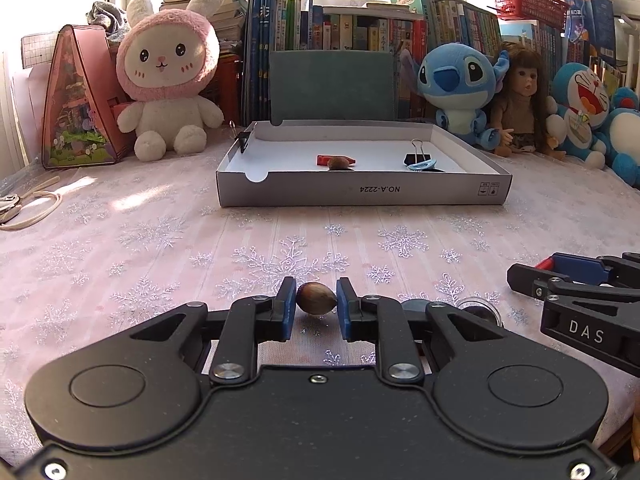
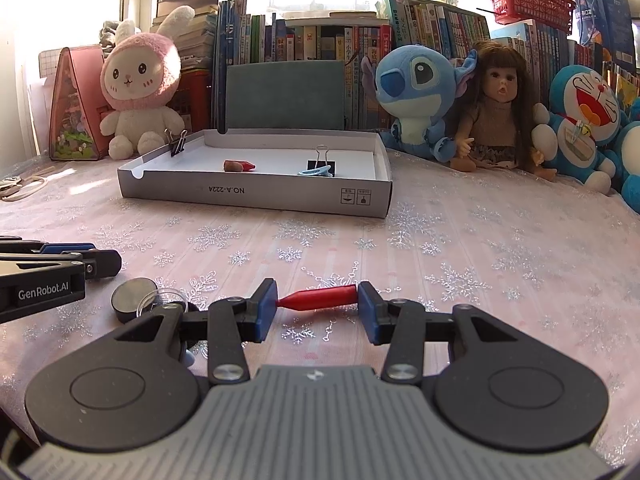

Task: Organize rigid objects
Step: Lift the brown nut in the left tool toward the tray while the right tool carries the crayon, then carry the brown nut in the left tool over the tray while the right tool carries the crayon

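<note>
My left gripper (image 1: 316, 304) is shut on a small brown nut (image 1: 316, 298), its blue pads pressing both ends just above the pink snowflake cloth. My right gripper (image 2: 318, 306) is shut endwise on a red plastic peg (image 2: 320, 298). Further back lies a shallow white cardboard tray (image 1: 360, 194) (image 2: 256, 196). In it are a red peg (image 1: 322, 159) (image 2: 247, 165), a brown nut (image 1: 338, 164) (image 2: 233, 166), a black binder clip (image 1: 418, 156) (image 2: 322, 162) and a light blue clip (image 1: 420, 166) (image 2: 316, 172). Another binder clip (image 2: 178, 144) grips the tray's left wall.
A dark round disc (image 2: 132, 300) and a clear cap (image 2: 164, 300) lie on the cloth between the grippers. Plush toys, a doll (image 2: 496, 112) and books line the back. A cord (image 1: 36, 208) lies at far left. The right gripper's fingers (image 1: 576, 276) show at the left view's right edge.
</note>
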Demonstrator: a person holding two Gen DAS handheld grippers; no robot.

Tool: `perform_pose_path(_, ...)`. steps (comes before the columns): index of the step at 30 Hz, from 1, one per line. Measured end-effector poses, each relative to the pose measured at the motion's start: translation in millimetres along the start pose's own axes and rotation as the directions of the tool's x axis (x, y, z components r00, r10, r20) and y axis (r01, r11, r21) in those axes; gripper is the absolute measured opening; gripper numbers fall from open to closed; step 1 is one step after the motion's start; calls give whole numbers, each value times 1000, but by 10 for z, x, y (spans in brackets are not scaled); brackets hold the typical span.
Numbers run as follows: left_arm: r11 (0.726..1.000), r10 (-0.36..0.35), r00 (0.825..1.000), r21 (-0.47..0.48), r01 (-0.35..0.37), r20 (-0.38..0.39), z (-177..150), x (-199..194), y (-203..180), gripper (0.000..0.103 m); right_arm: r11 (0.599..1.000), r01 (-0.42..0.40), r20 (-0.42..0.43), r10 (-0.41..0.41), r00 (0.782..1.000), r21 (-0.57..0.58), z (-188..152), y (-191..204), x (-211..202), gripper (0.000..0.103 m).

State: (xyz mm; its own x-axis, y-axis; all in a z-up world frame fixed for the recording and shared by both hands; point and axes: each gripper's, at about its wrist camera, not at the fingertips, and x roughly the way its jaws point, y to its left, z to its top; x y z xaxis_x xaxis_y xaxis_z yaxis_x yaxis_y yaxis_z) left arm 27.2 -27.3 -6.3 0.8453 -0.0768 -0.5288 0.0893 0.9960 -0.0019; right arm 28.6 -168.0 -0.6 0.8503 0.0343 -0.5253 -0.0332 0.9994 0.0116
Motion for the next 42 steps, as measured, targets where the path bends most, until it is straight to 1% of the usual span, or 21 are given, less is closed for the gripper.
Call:
perform_pose_path(4, 1000, -2, 1000, 5, 2, 11, 80, -22, 13, 20, 1000, 1, 6, -2, 1000, 11, 48, -13, 10, 49)
perform_pose_path(13, 999, -36, 999, -28, 36, -3, 328, 82, 50, 20, 1000, -8, 20, 8, 1000, 24, 210, -2, 66, 49)
perform_pose_path(18, 997, -59, 998, -47, 59, -5, 531, 162, 94, 20, 996, -35, -15, 36, 999, 79, 377, -76, 168, 49)
perform_pose_path(25, 995, -78, 997, -67, 76, -22, 679, 297, 128, 20, 993, -27, -31, 31, 999, 115, 541, -156, 267, 49)
perform_pose_path(33, 992, -106, 994, -74, 104, -31, 803, 429, 85, 20, 992, -24, -22, 27, 999, 121, 684, -171, 345, 49)
perform_pose_path(37, 989, -121, 992, -88, 118, -31, 863, 497, 80, 20, 991, -27, -32, 32, 999, 133, 752, -185, 420, 49)
perform_pose_path(42, 989, -130, 991, -74, 127, -36, 960, 625, 47, 20, 990, -30, -62, 39, 997, 141, 842, -216, 548, 49)
